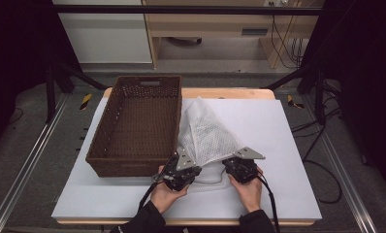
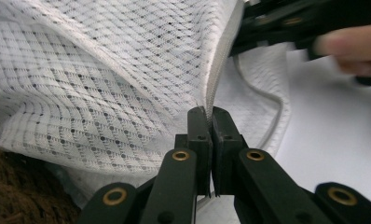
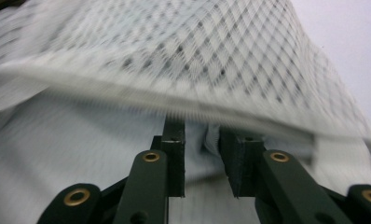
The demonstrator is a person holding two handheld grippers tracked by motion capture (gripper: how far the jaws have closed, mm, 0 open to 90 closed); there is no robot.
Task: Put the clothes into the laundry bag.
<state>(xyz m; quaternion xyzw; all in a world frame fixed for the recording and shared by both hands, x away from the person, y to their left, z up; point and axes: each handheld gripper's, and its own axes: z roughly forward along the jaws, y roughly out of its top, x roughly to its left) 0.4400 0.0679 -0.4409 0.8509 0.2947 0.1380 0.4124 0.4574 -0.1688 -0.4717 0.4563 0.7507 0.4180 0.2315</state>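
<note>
The fingers (image 2: 200, 135) of the left gripper (image 2: 207, 112) are pressed together with almost no gap, pinching the zipper edge of the white mesh laundry bag (image 2: 104, 74); the zipper line rises straight out from between the two black pads and the mesh drapes away to the left of them. In the right gripper view the fingers (image 3: 174, 144) of the right gripper (image 3: 203, 135) stand partly apart with a fold of the bag's fabric in the gap; the picture is blurred, so whether the pads press on that fold cannot be told. The bag's hemmed opening edge runs across just above these fingertips, with mesh spreading over it.

From the high view, the left gripper (image 1: 180, 171) and right gripper (image 1: 239, 167) sit side by side near the front of the white table top (image 1: 288, 145), each held in a hand, the left hand (image 1: 164, 194) and the right hand (image 1: 249, 191). The laundry bag (image 1: 205, 133) is lifted between them into a peaked tent shape, its near edge at the two grippers and its tip pointing away toward the far side. A brown woven basket (image 1: 108, 145) stands just left of the bag, its right wall touching or nearly touching the mesh.
</note>
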